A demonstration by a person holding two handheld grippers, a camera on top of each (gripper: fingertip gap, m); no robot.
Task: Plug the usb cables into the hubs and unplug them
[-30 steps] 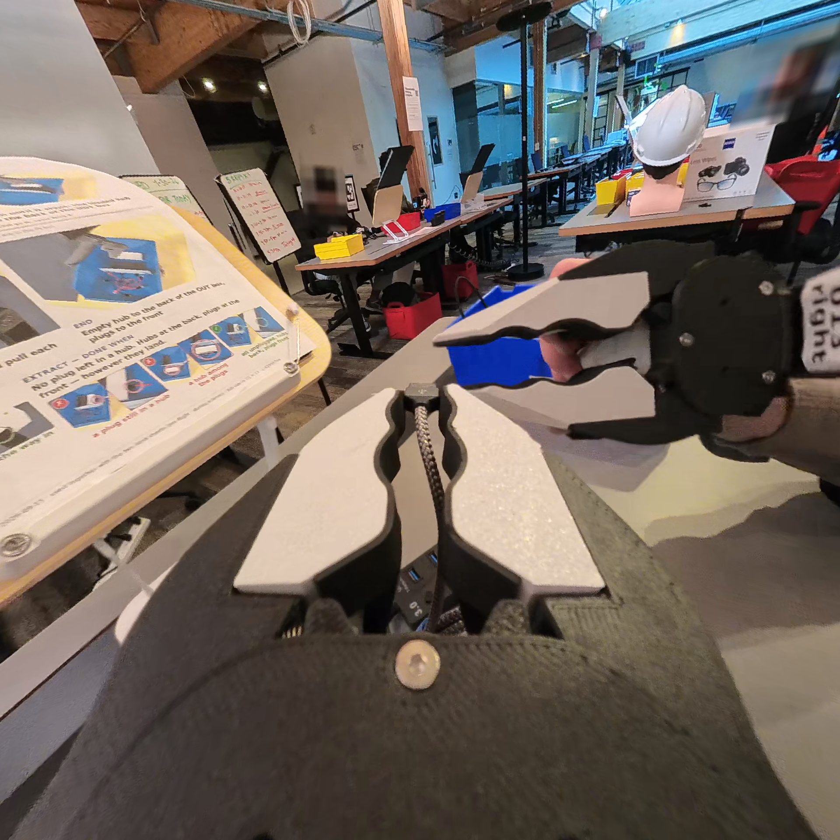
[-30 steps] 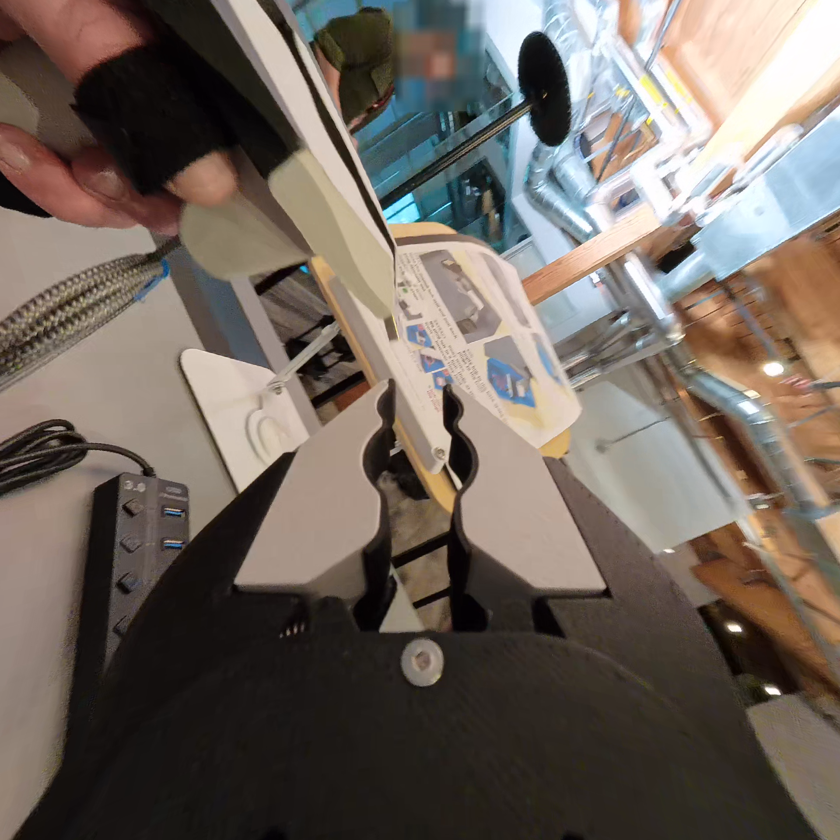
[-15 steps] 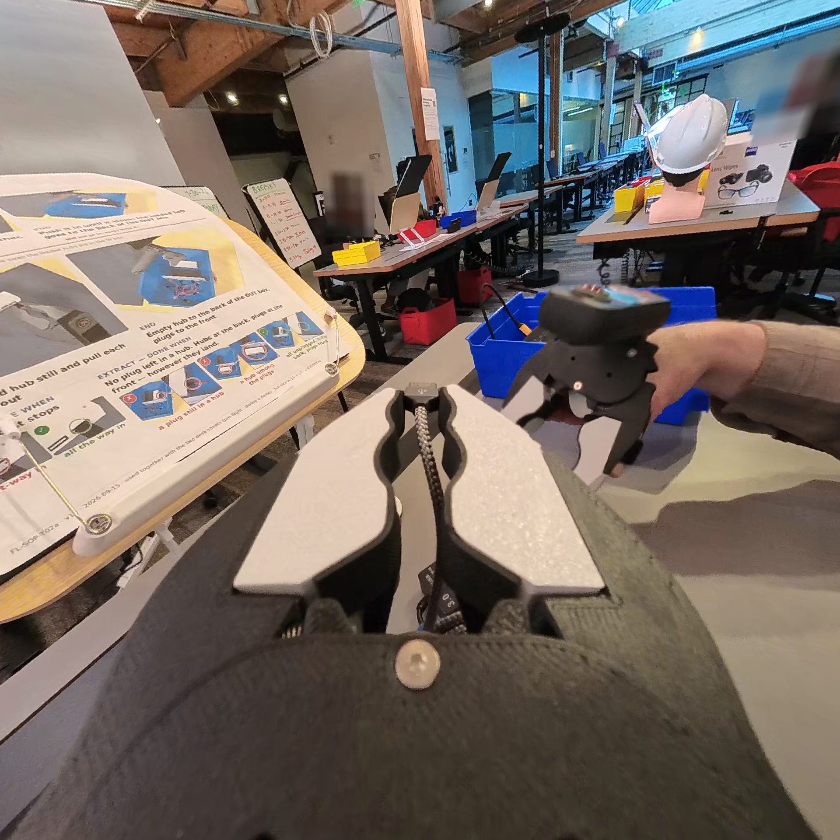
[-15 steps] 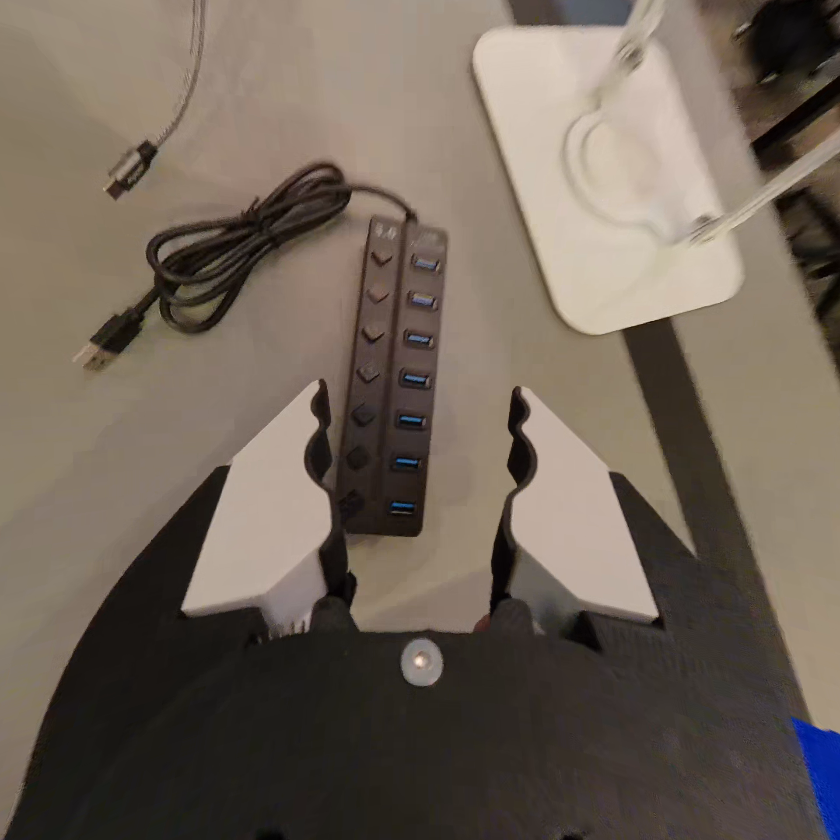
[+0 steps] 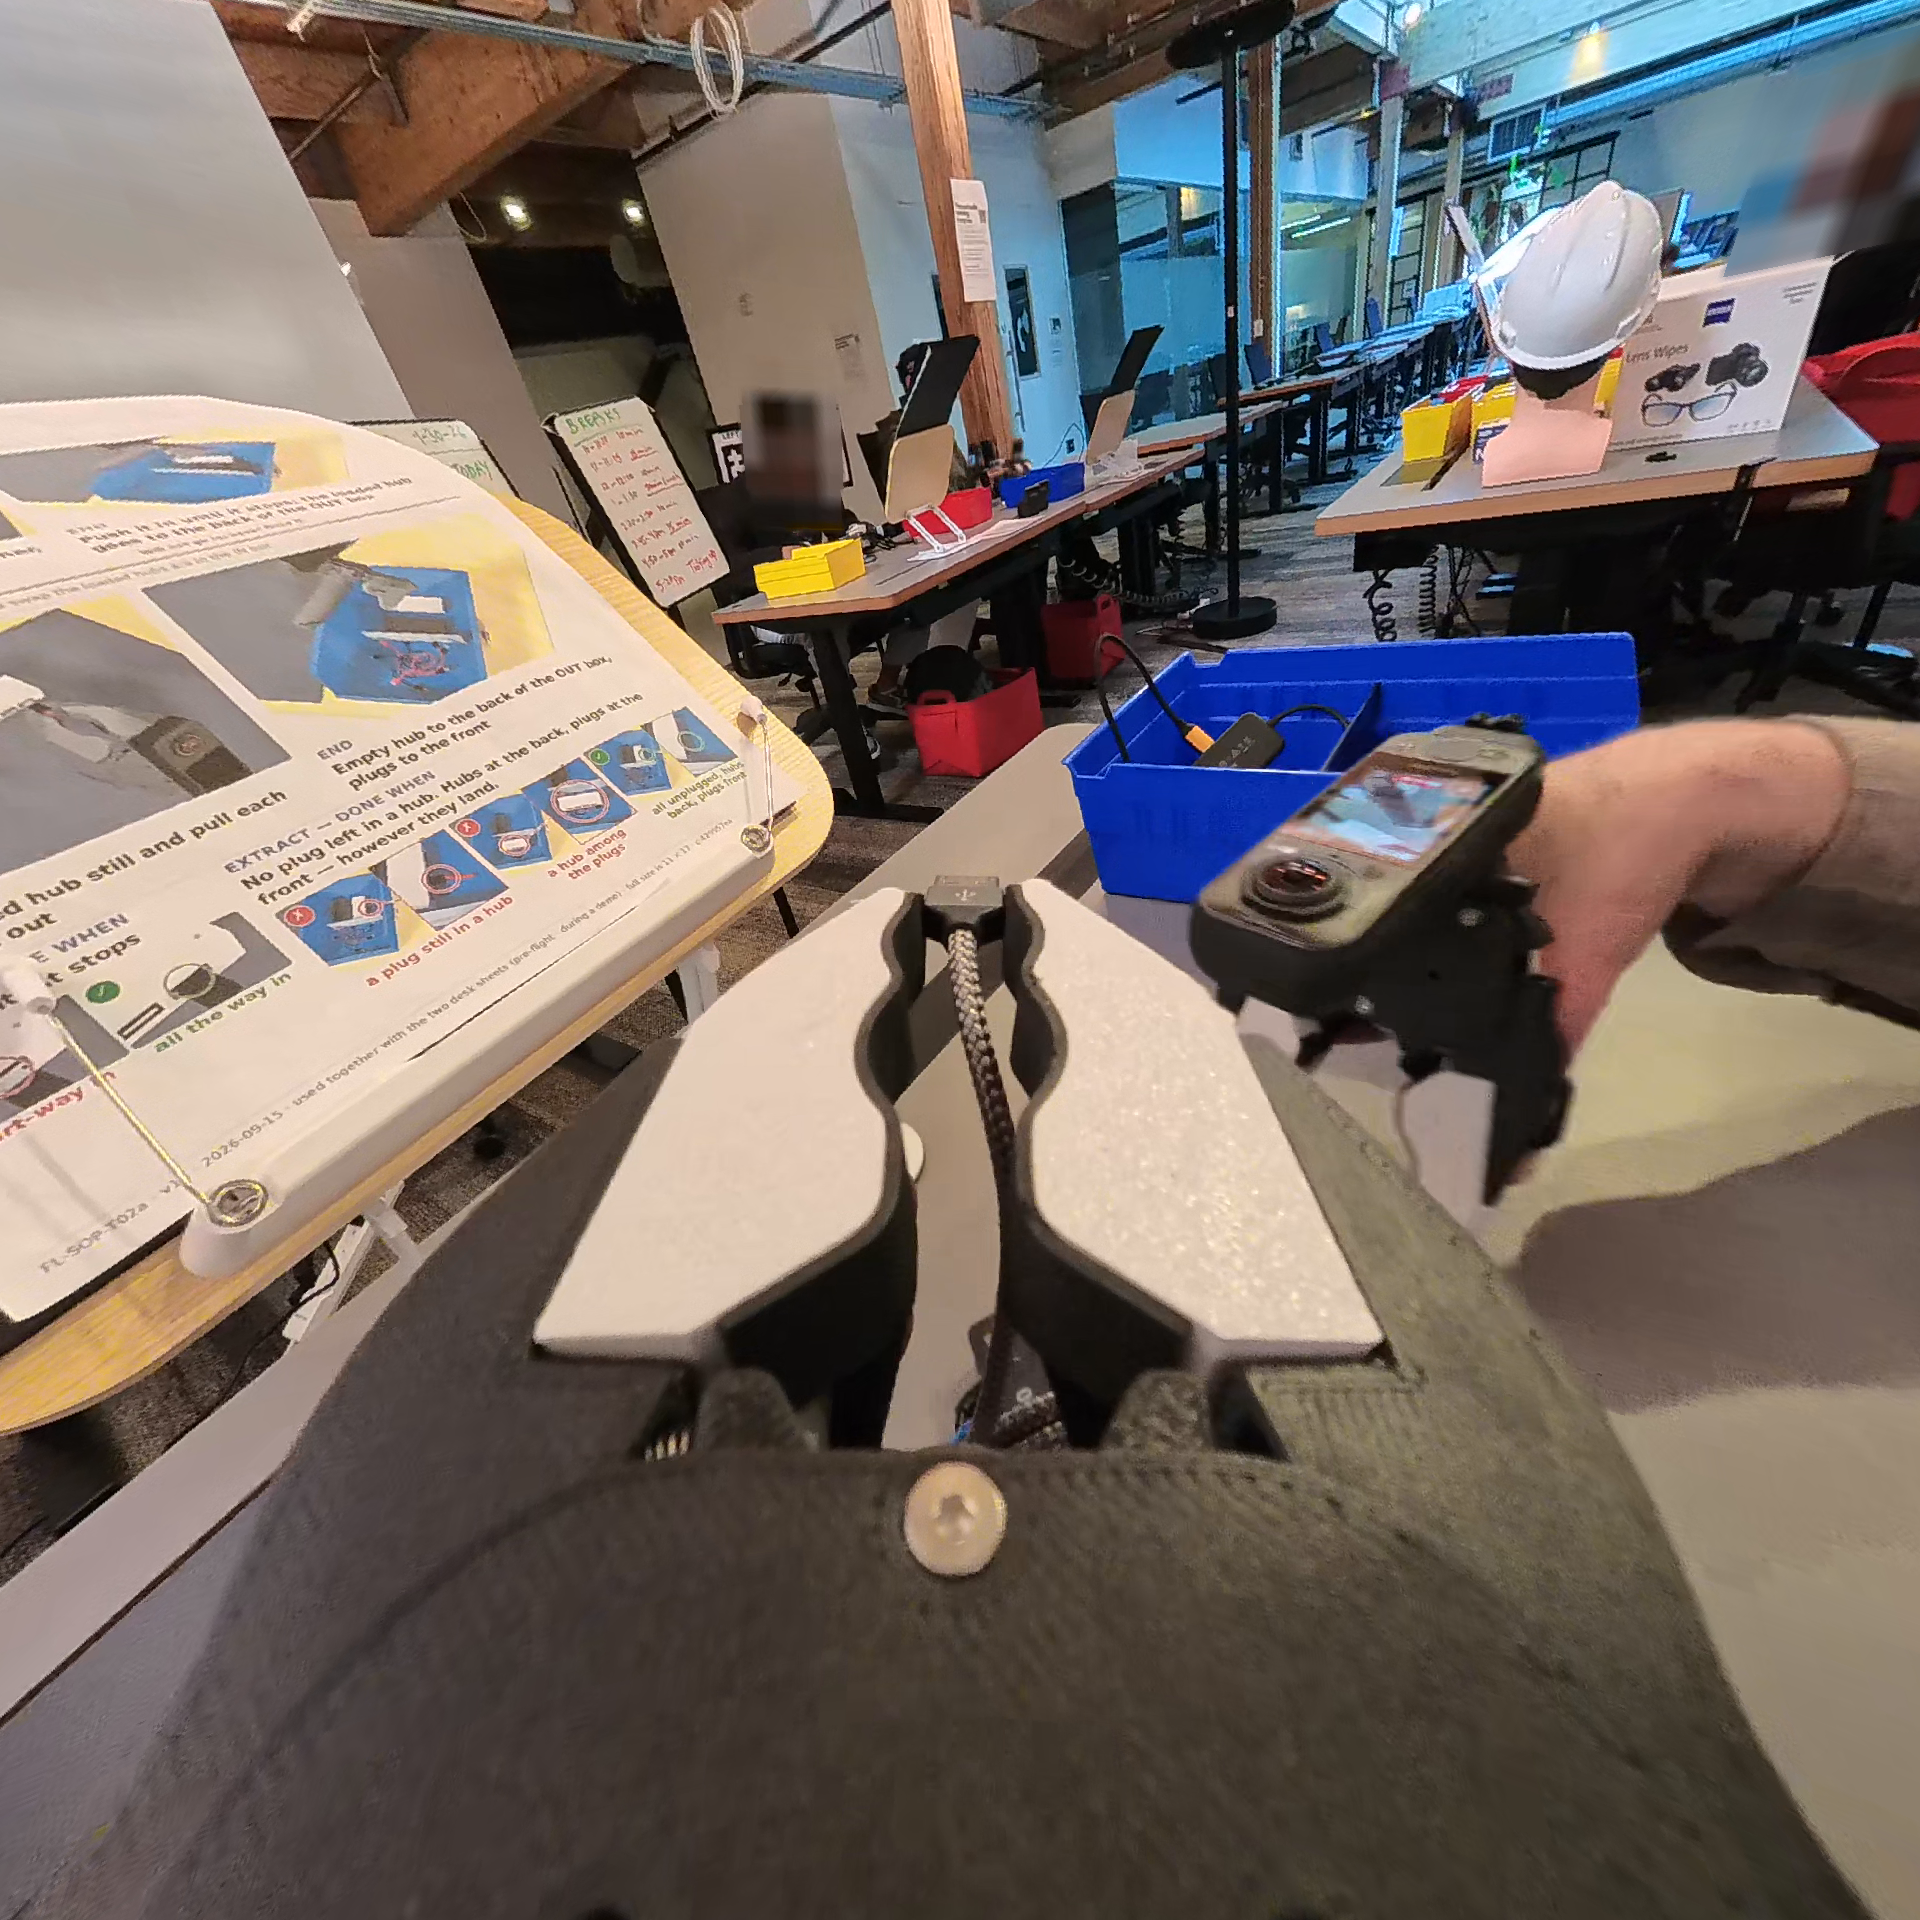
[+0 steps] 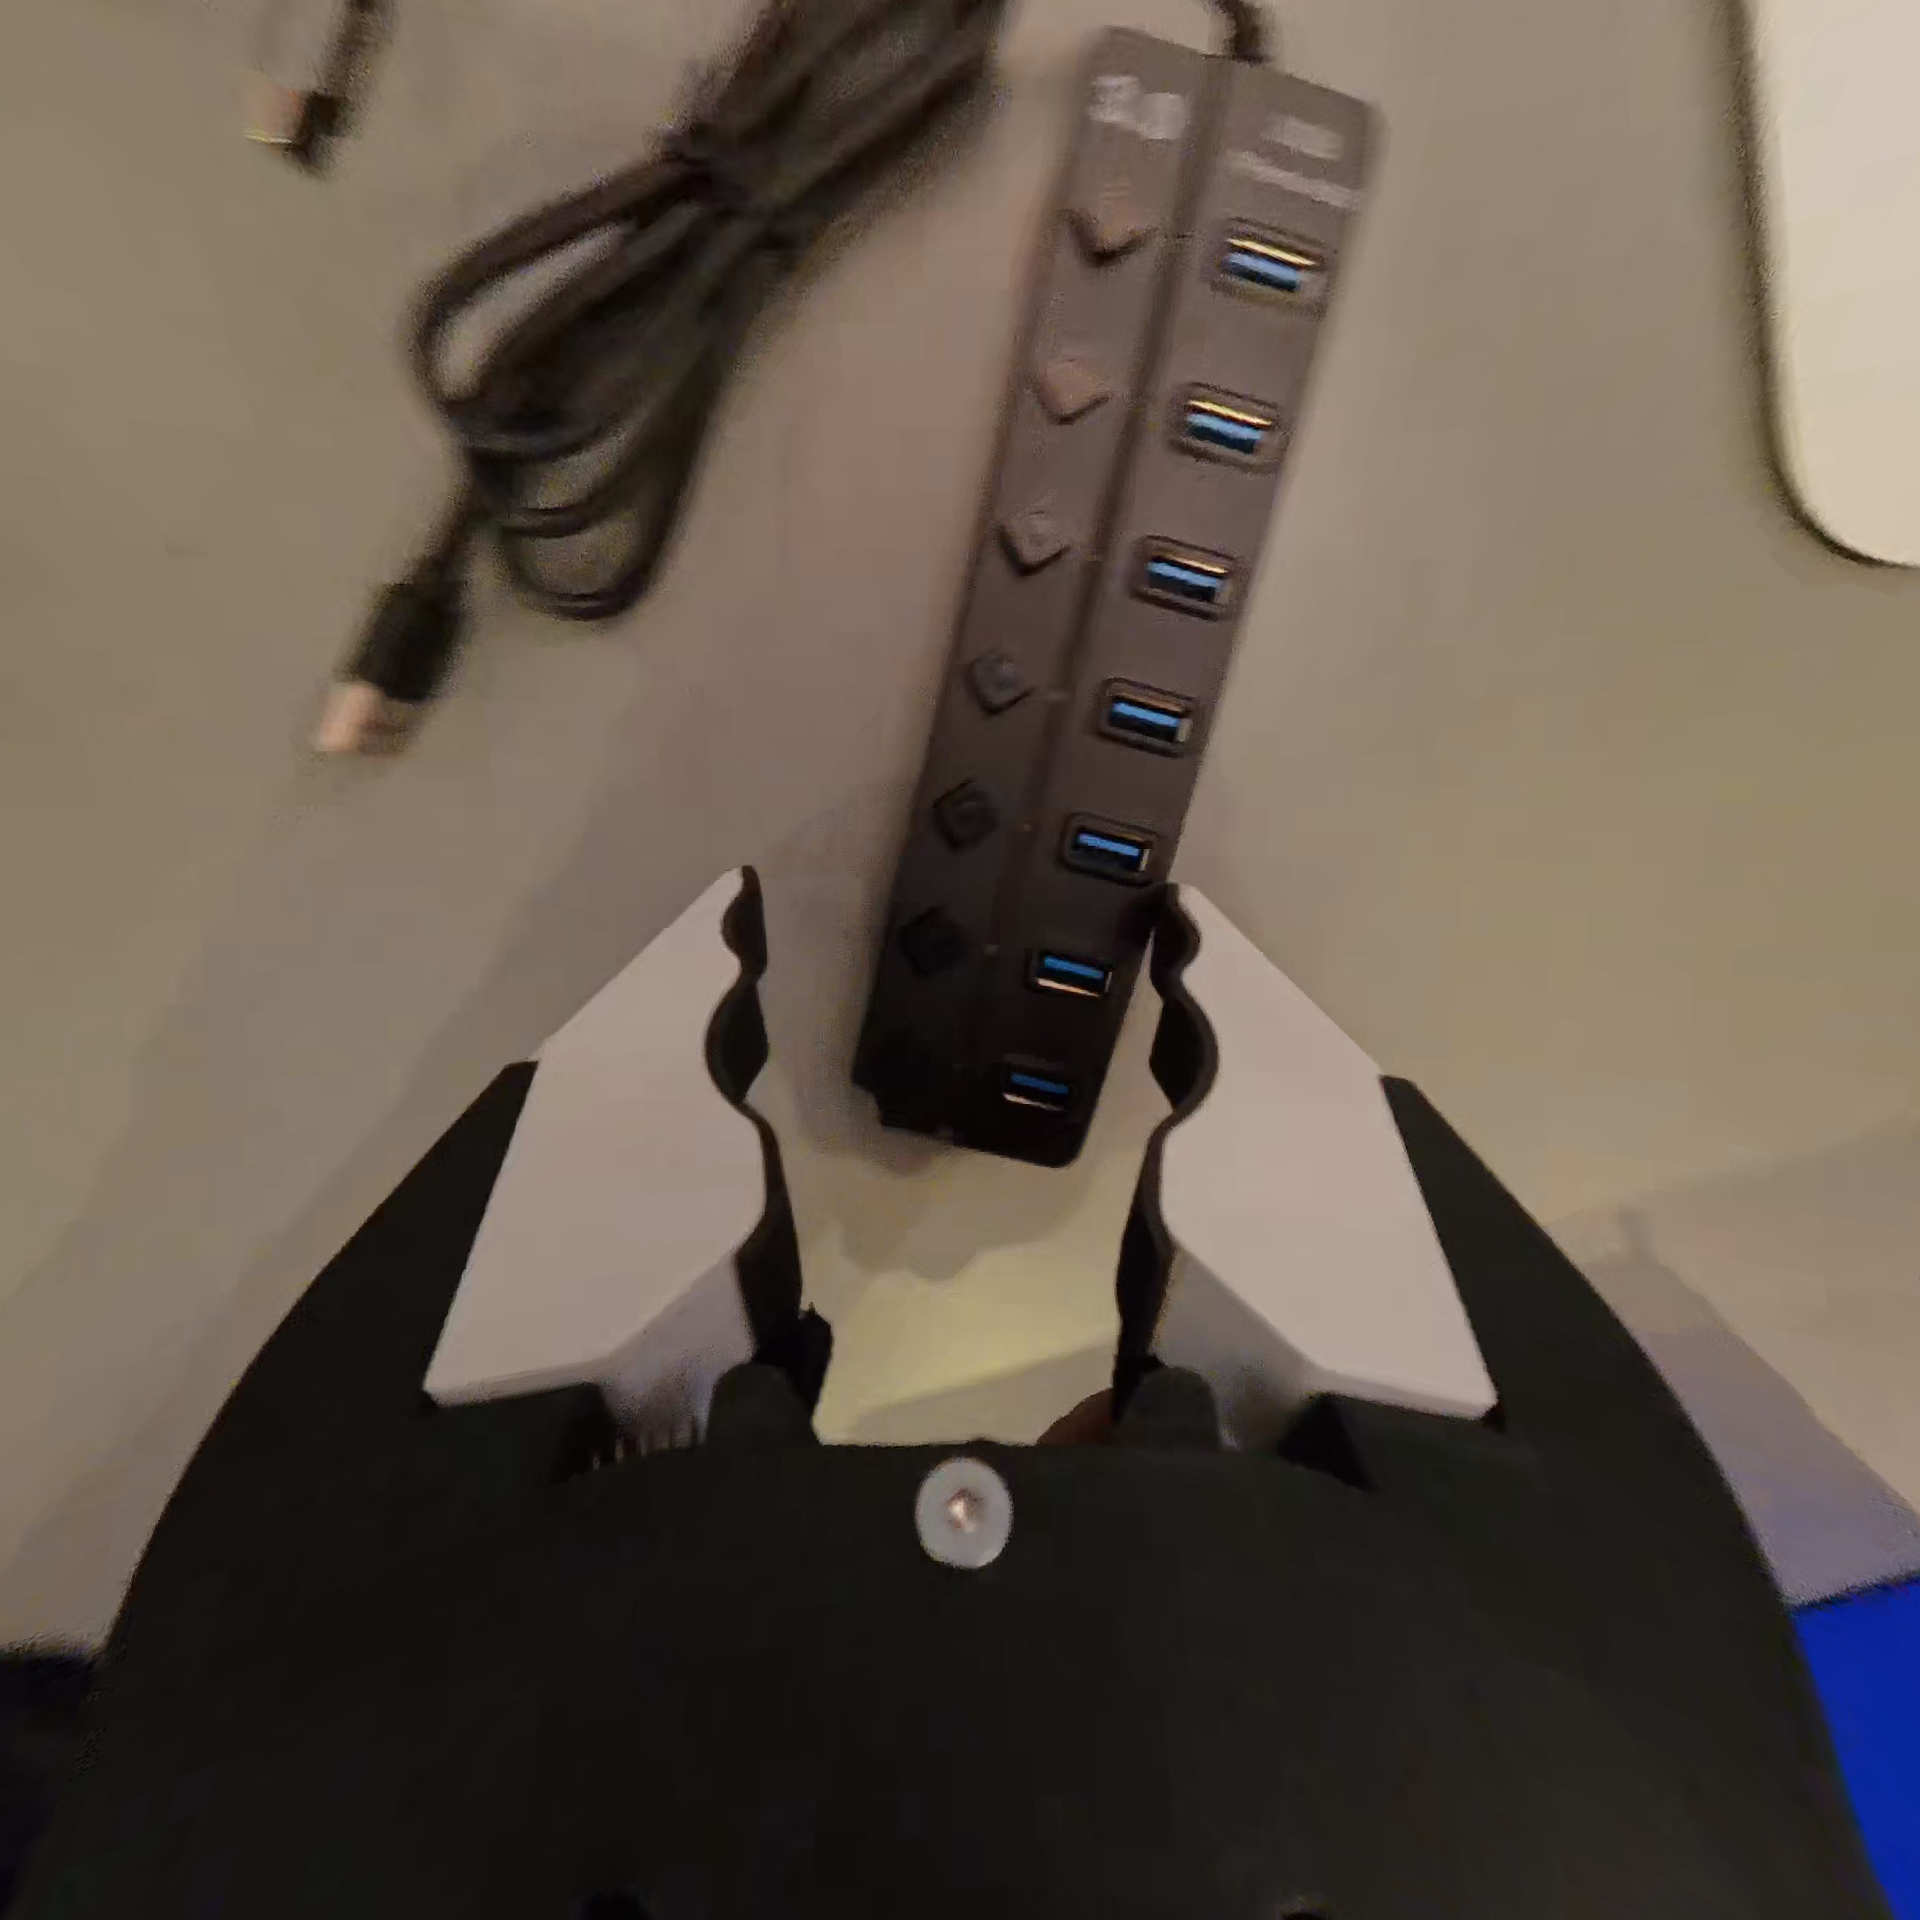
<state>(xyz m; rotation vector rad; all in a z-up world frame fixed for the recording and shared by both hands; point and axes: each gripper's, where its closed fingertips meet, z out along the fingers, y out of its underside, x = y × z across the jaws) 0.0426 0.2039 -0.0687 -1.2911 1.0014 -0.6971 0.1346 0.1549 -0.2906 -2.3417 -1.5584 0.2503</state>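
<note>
My left gripper [image 5: 963, 906] is shut on a braided USB cable [image 5: 979, 1049], its black plug [image 5: 964, 891] poking out past the fingertips, held above the grey table [image 5: 1714, 1351]. My right gripper [image 6: 956, 902] is open and points down at a long black USB hub [image 6: 1117, 582] with several blue ports. The hub's near end lies between the open fingers, the right fingertip [image 6: 1179, 925] close to its edge. The right gripper also shows in the left wrist view [image 5: 1392, 935], held by a hand, to the right of the left one.
The hub's own black coiled cable [image 6: 582, 384] with its plug [image 6: 364, 707] lies left of the hub; another plug [image 6: 281, 104] lies farther off. A white stand base [image 6: 1839, 260] sits to the right. A tilted instruction board [image 5: 364, 810] and a blue bin [image 5: 1351, 748] stand nearby. The tips of one gripper are about 25 centimeters away from the tips of the other.
My right gripper turned down to the table, opened, and moved closer over the hub's near end. My left gripper kept hold of the braided cable and barely moved.
</note>
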